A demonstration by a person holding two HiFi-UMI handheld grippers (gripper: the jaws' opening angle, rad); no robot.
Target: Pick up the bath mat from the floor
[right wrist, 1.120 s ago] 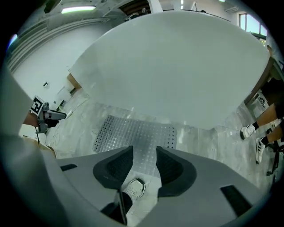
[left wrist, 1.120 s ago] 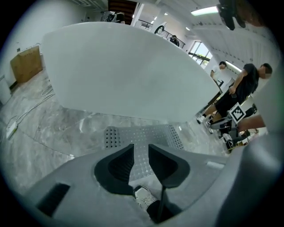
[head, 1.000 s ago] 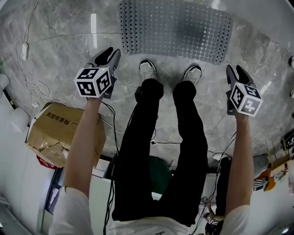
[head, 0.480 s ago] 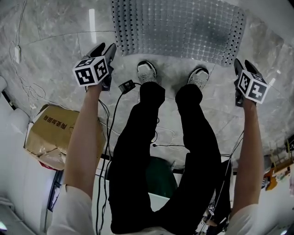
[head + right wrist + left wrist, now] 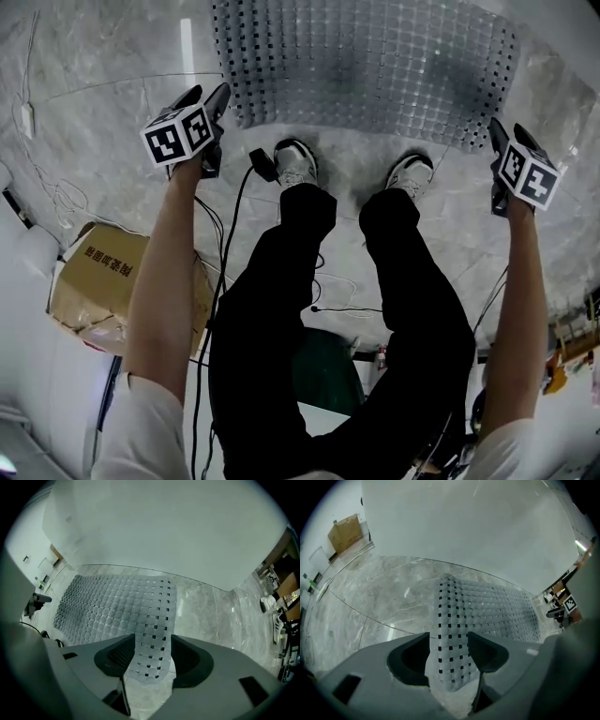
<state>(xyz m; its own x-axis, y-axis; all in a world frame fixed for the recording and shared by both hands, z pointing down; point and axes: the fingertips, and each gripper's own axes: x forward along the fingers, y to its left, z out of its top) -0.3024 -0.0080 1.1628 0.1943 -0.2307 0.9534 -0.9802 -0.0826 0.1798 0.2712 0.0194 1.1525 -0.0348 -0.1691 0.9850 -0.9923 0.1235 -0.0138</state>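
Hand-held gripper L (image 5: 204, 94), hand-held gripper R (image 5: 506, 133) opening, bath mat (image 5: 366, 56) between jaws.

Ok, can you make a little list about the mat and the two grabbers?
mat: grey bath mat with holes, flat on the marble floor, just ahead of the person's shoes
left gripper: jaws opening, one near corner of the mat shows in the gap, not pinched
right gripper: jaws opening, the other near corner shows in the gap, not pinched
picked up: not yet
nearby: cardboard box on the person's left
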